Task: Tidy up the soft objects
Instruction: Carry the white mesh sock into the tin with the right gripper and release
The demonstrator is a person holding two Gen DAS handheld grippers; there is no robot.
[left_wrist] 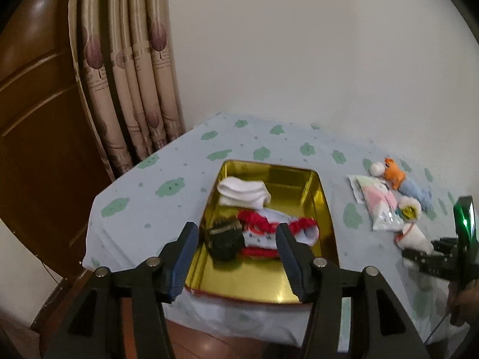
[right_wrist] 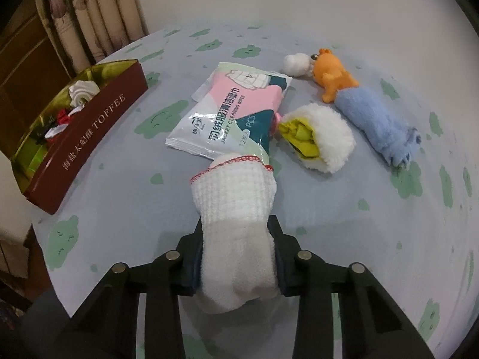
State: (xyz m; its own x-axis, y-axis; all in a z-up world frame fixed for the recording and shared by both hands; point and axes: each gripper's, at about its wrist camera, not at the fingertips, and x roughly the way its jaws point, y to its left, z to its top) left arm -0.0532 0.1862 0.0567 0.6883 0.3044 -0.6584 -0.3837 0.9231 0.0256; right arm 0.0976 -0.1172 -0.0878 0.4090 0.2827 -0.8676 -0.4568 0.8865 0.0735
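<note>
Toffee tin (left_wrist: pixel 324 206) holds three sock bundles; right gripper (right_wrist: pixel 238 248) pinching white sock (right_wrist: pixel 236 209); left gripper (left_wrist: pixel 236 239) spread; wipes pack (right_wrist: pixel 230 110), three soft items beside tin remain.

The toffee tin (left_wrist: pixel 324 209) is glossy gold metal inside, the rolled white cloth (right_wrist: pixel 236 224) is waffle-knit with red edging, the wipes packet (right_wrist: pixel 209 119) is smooth plastic film, and the counter (right_wrist: pixel 329 224) carries matt printed fabric.
</note>
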